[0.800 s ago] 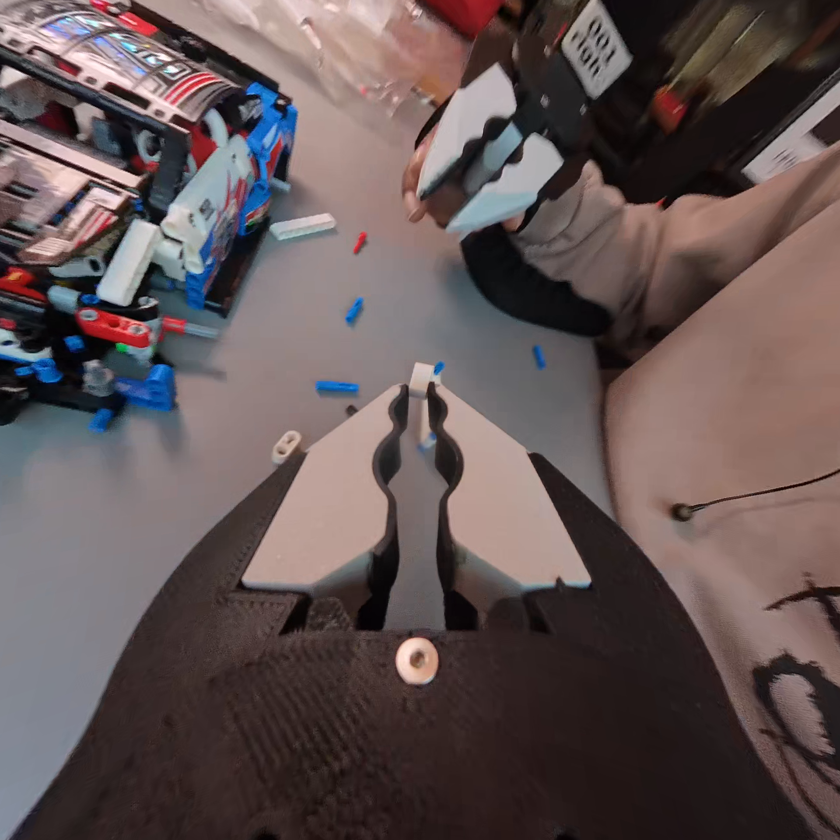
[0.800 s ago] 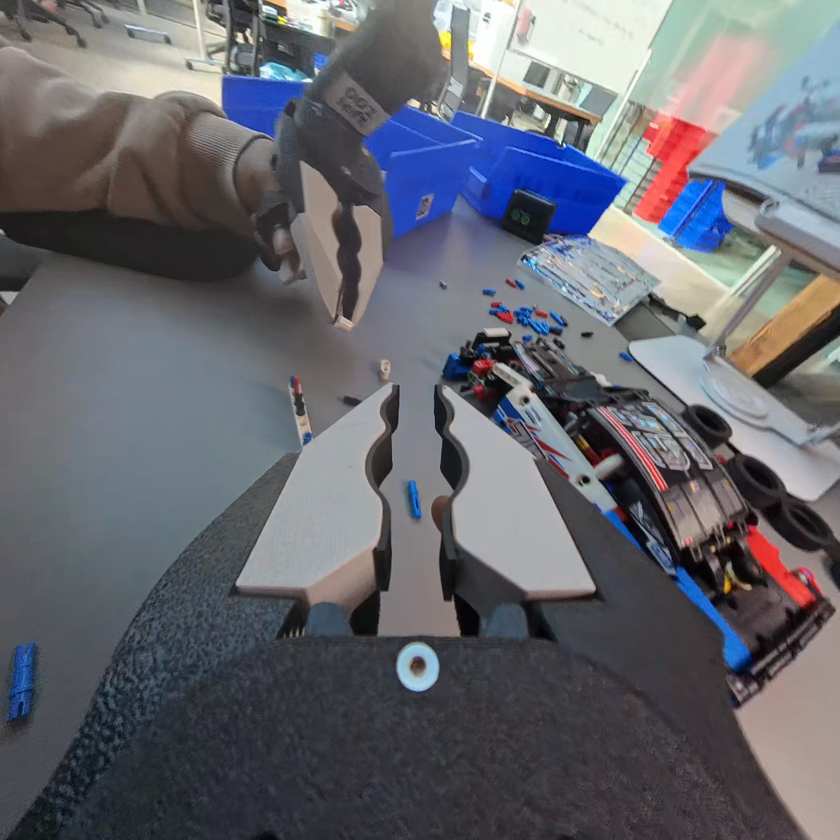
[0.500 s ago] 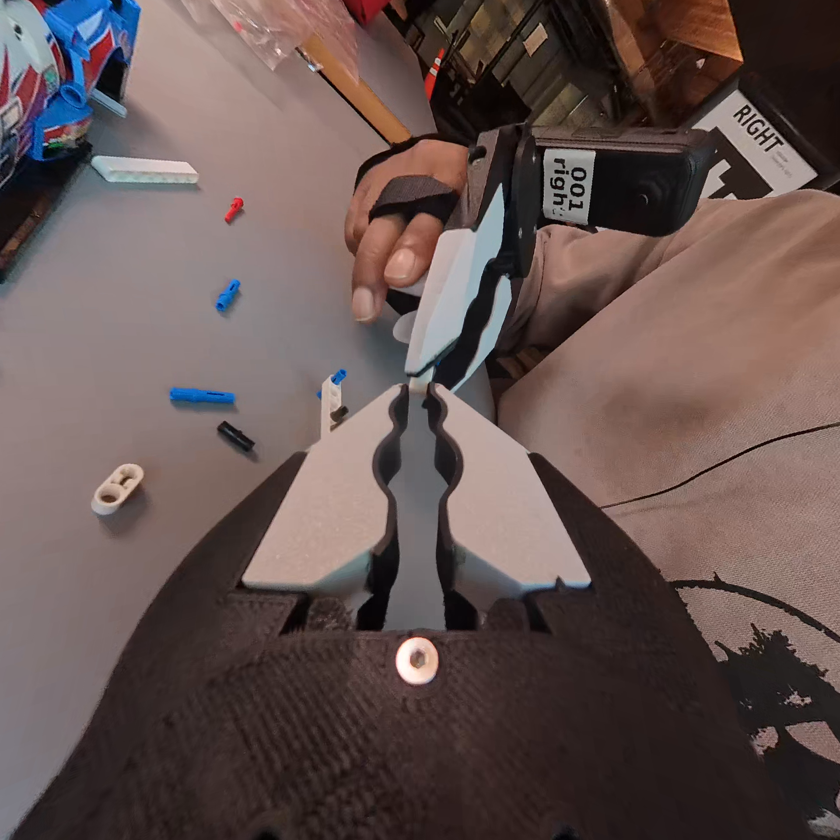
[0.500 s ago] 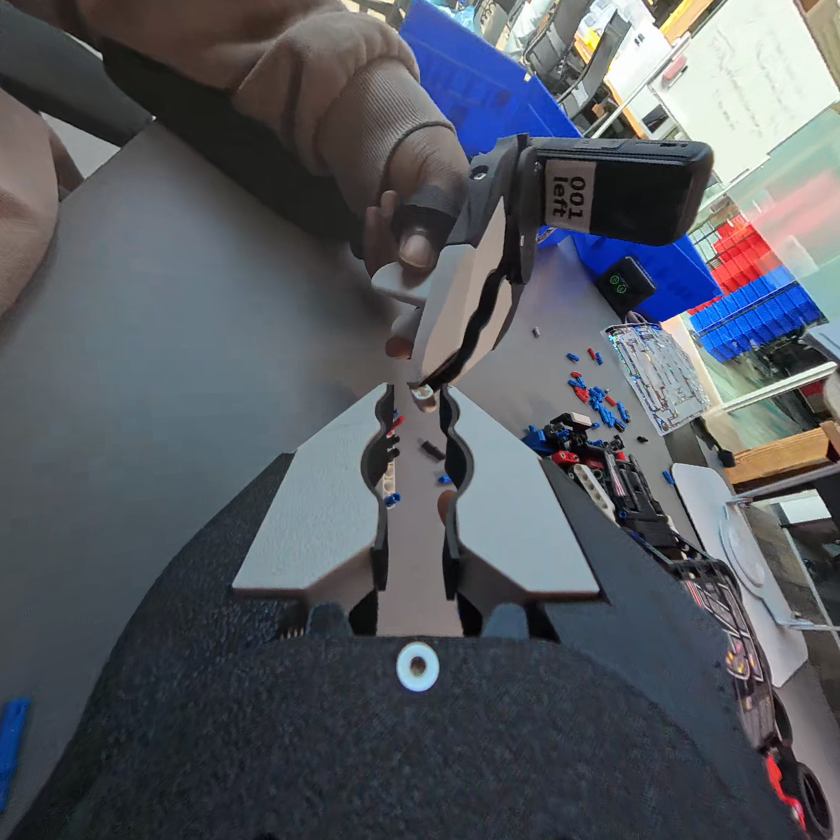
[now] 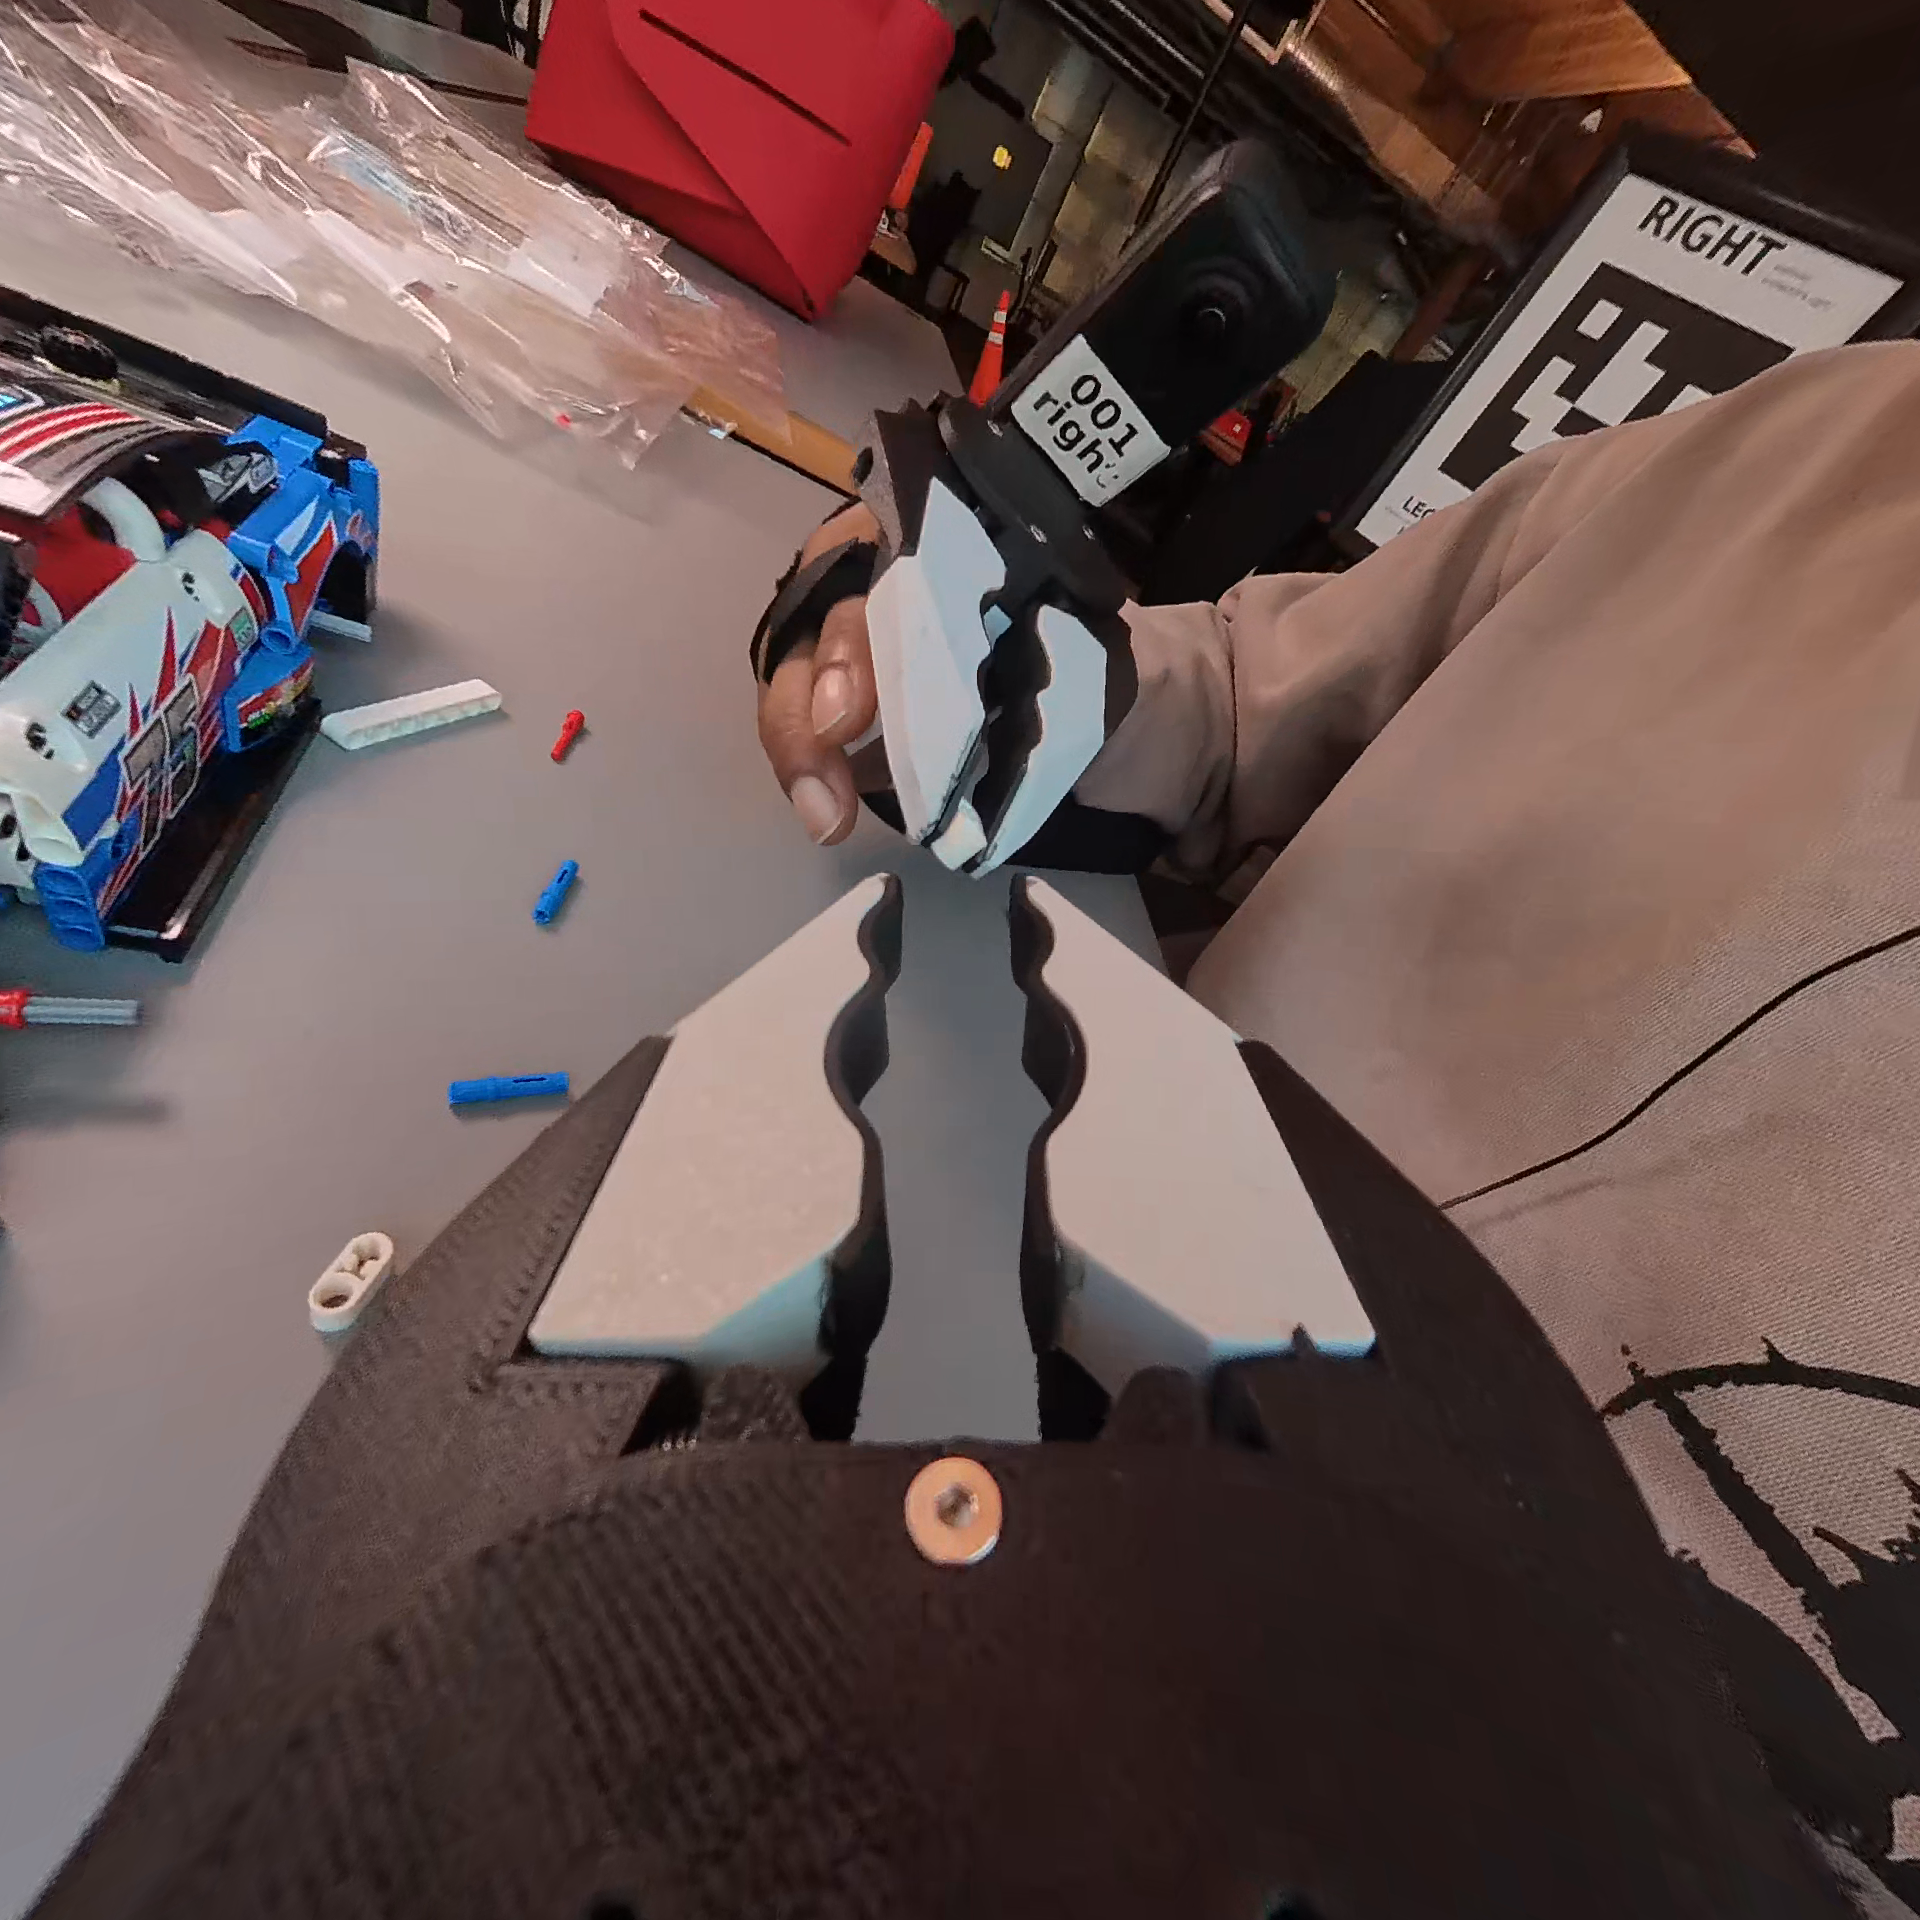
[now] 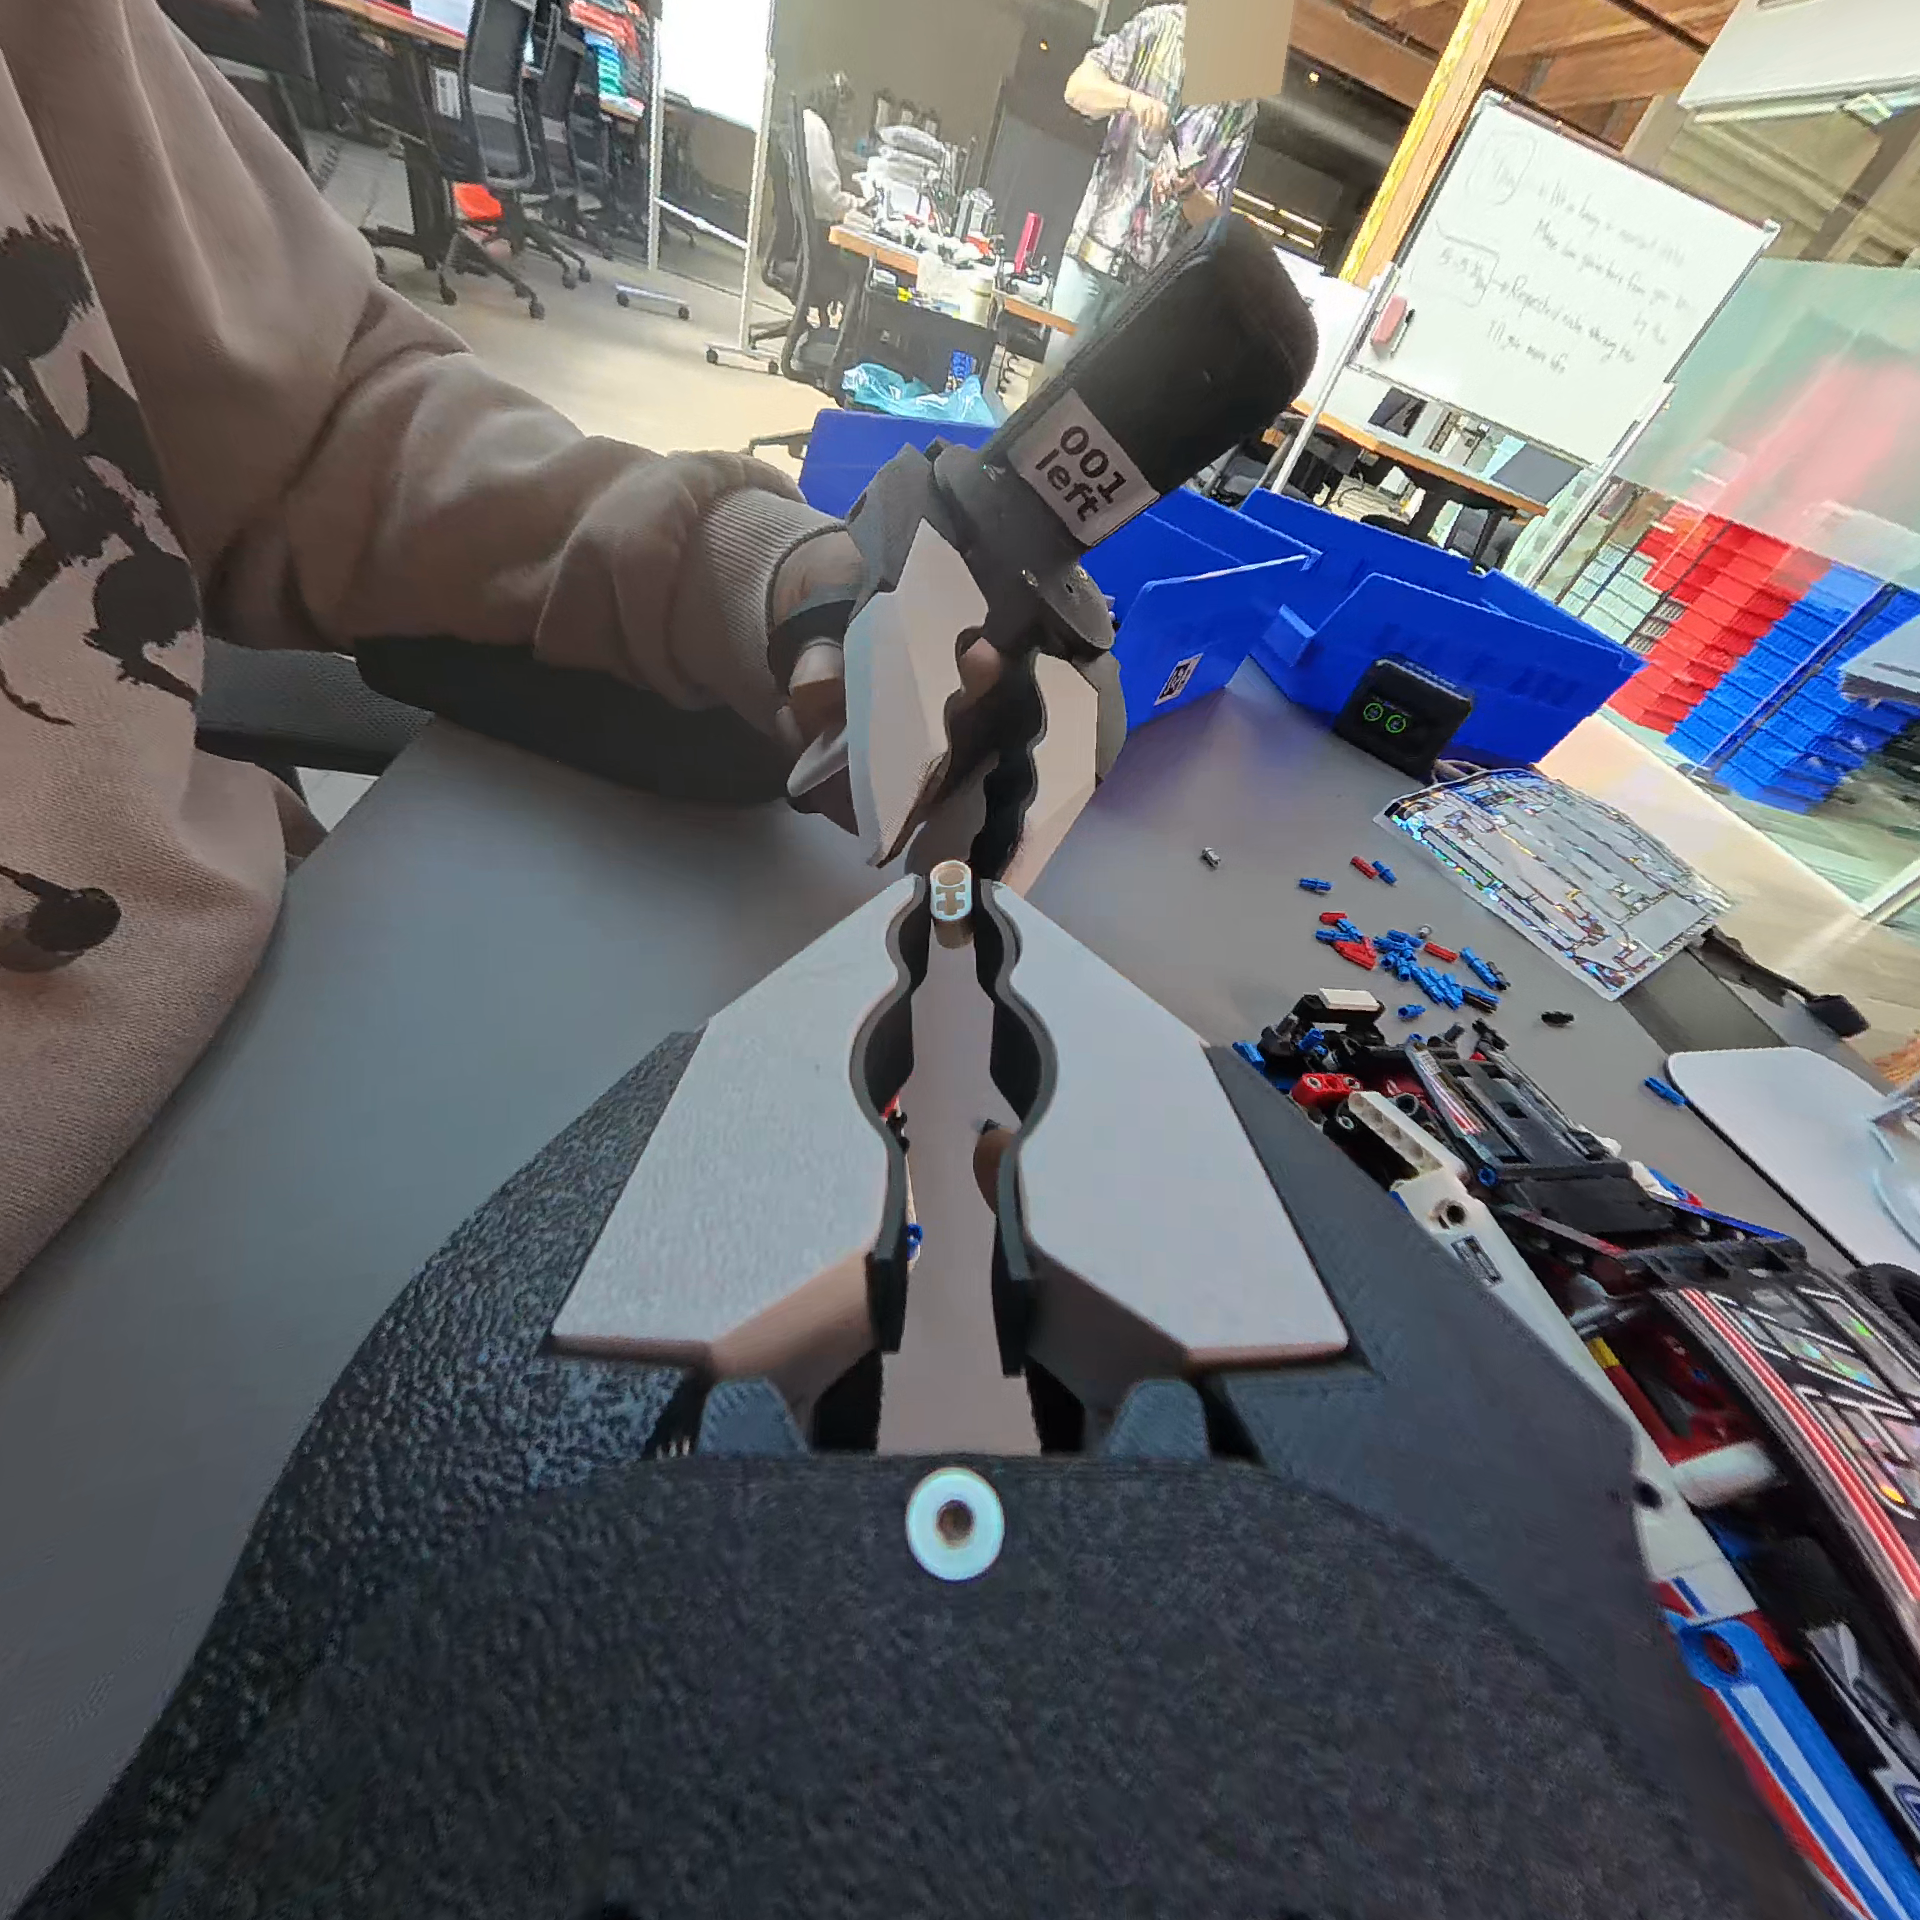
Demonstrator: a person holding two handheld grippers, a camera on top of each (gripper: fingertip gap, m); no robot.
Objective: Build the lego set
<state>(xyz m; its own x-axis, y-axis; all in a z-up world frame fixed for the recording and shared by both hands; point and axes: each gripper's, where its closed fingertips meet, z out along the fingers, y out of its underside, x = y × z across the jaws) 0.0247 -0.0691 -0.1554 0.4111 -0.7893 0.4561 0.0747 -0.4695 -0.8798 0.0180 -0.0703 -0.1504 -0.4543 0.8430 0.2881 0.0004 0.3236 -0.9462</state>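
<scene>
Right gripper [image 6: 951, 902] – fingertips pressed onto a small white connector piece [image 6: 950, 896], held clear above the grey counter [image 6: 540, 997]. Left gripper [image 5: 951, 888] – fingers spread, nothing between them, tips facing the right gripper just beside. The partly built lego car [image 5: 156, 665], in blue, white and red, rests on the counter to the left in the left wrist view, well apart from both grippers. Near it lie a long white beam [image 5: 410, 713], a red pin [image 5: 566, 734], two blue pins [image 5: 555, 891] and a short white link [image 5: 351, 1265]. Clear plastic bags [image 5: 416, 229] lie farther back, with a red box [image 5: 738, 125] behind them
</scene>
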